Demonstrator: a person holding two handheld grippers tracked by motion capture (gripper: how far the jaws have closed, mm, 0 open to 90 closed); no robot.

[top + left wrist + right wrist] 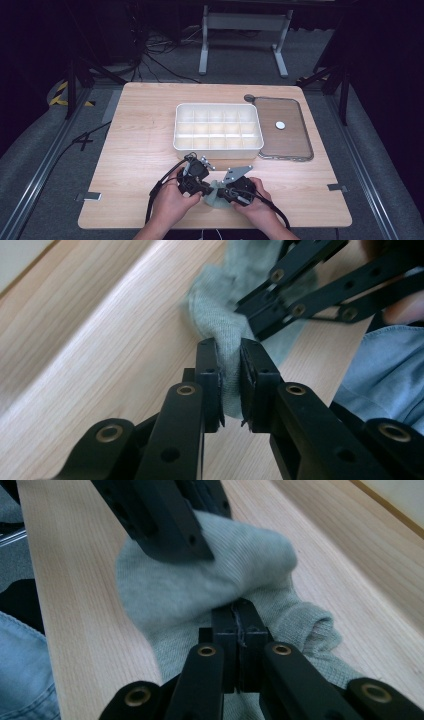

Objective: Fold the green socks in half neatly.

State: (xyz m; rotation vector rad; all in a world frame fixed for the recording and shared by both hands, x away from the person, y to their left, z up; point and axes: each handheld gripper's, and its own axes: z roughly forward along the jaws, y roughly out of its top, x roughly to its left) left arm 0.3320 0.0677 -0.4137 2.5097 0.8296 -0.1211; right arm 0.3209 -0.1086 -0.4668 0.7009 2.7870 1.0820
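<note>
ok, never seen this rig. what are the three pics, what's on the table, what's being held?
No robot here: a person holds a two-fingered gripper in each hand. The high view looks down on the wooden table; the other two come from cameras riding on each gripper, looking along its black fingers. On the table sit a white divided box, a clear lid beside it, and a grey-green sock near the front edge. The left gripper and the right gripper are both pinched shut on the sock.
</note>
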